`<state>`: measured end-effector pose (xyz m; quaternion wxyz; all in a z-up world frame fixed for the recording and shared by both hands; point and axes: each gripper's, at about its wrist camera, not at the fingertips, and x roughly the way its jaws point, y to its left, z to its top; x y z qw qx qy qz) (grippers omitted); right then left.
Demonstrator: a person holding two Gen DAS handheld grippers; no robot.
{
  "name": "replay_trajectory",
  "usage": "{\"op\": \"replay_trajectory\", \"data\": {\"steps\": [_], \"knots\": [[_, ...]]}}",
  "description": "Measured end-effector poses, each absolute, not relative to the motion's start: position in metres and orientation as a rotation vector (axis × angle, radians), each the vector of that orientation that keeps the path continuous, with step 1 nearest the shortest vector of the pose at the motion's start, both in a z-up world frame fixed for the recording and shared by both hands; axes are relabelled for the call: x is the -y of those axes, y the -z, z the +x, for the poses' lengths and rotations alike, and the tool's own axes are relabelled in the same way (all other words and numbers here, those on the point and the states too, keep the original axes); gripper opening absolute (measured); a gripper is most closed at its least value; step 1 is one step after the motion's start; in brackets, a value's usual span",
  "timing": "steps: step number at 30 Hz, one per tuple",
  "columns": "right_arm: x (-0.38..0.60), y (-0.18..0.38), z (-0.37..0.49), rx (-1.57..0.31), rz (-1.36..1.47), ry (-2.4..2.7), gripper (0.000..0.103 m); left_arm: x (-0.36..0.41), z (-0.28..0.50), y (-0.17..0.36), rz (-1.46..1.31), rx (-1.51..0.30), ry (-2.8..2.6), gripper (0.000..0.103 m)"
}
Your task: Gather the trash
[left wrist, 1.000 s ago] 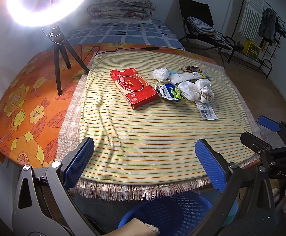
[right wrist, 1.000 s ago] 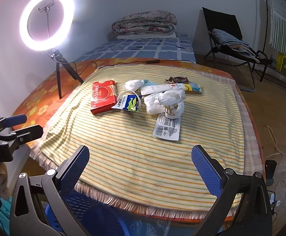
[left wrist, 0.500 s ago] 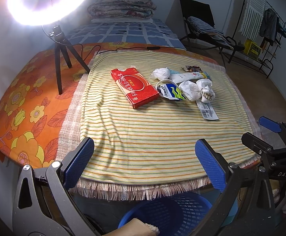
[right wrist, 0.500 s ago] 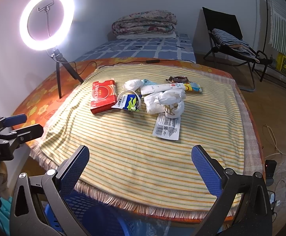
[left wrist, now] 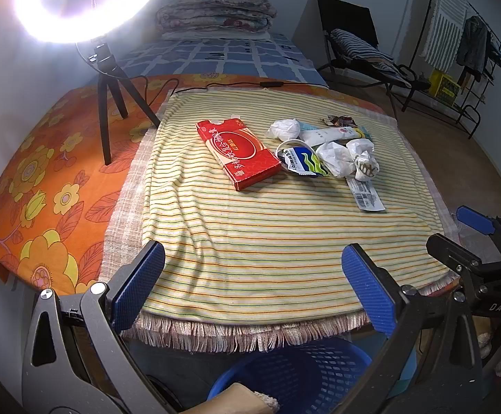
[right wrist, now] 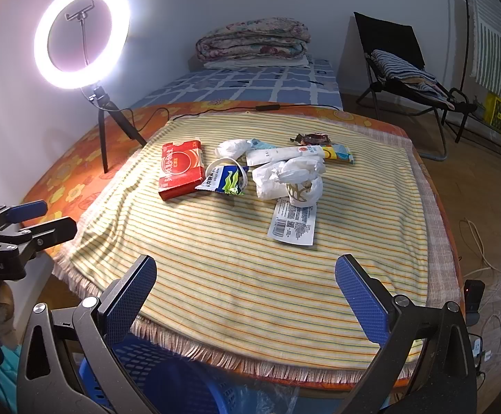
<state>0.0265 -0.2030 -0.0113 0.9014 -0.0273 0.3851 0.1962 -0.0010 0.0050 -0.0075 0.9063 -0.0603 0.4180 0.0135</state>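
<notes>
Trash lies in a cluster on the striped cloth: a red carton, a blue-green wrapper, crumpled white tissue over a paper cup, a white tube, a tissue ball, a printed label. A blue basket stands below the table's near edge. My left gripper and right gripper both hover open over the near edge, nothing between their fingers. Each appears in the other's view, the right gripper and the left gripper.
A lit ring light on a tripod stands on the orange floral cloth at the left, its cable running along the far edge. A bed with folded quilts, a black chair and a clothes rack lie beyond.
The left wrist view has drifted very slightly, so the trash sits a touch further right in it. Both grippers stay open and the trash has not moved.
</notes>
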Motion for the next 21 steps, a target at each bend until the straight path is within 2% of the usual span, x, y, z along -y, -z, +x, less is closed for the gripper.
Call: {"op": "replay_trajectory", "data": {"steps": [21], "knots": [[0.2053,0.0096,0.0268,-0.797,-0.052,-0.401,0.103,-0.0047,-0.0007,0.0064,-0.124,-0.865,-0.029,0.103]]}}
